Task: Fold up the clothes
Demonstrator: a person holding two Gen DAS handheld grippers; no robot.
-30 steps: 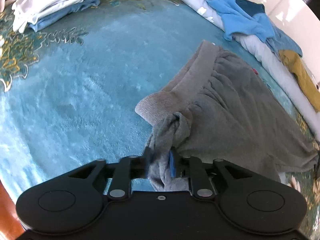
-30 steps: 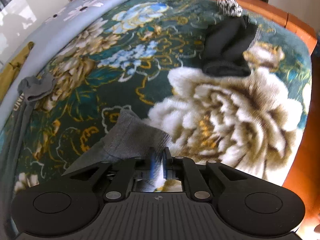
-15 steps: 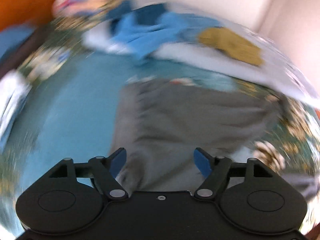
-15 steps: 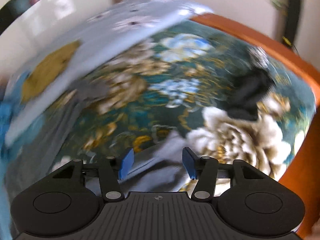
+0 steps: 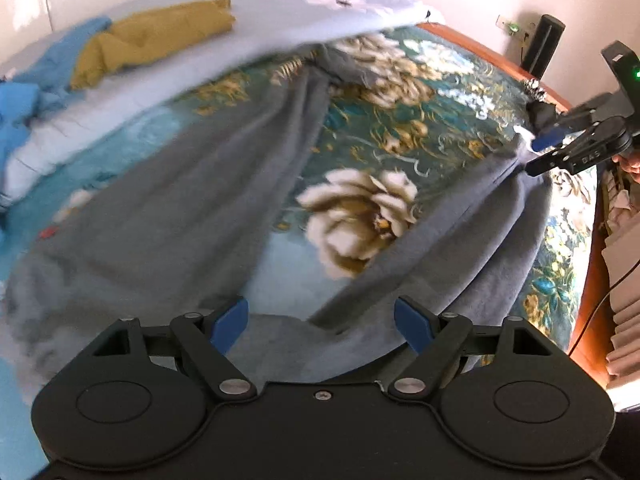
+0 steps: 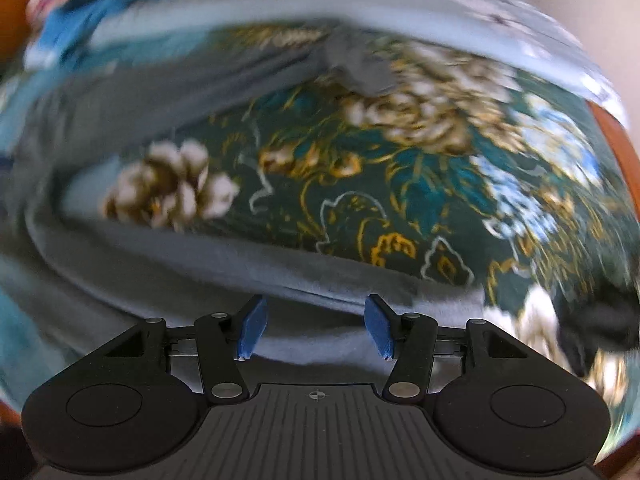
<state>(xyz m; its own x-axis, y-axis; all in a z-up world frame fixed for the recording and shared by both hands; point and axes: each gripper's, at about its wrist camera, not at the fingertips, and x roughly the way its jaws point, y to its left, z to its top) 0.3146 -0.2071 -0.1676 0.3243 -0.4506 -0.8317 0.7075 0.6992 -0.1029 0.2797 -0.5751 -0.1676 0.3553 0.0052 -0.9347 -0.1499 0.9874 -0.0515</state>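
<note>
Grey trousers (image 5: 168, 216) lie spread in a V on the floral blanket (image 5: 400, 128), legs running away from the waist. In the left wrist view my left gripper (image 5: 322, 324) hovers over the waist end; its jaws are opening and nothing is pinched between the blue pads (image 5: 230, 318). At the far right of that view my right gripper (image 5: 538, 152) stands at the cuff of one leg. In the blurred right wrist view, the right gripper (image 6: 316, 328) is open above a grey trouser leg (image 6: 248, 272), pads clear of the cloth.
A mustard garment (image 5: 152, 40) and a blue garment (image 5: 24, 100) lie on a pale blue quilt (image 5: 280, 12) at the back. A black garment (image 5: 542, 114) sits near the wooden bed edge (image 5: 584, 280). Part of a person's hand (image 5: 632, 164) shows behind the right gripper.
Both grippers were shut on grey cloth a second ago; both have let go and stand open. Each has swung round and lifted, and the trousers lie spread.
</note>
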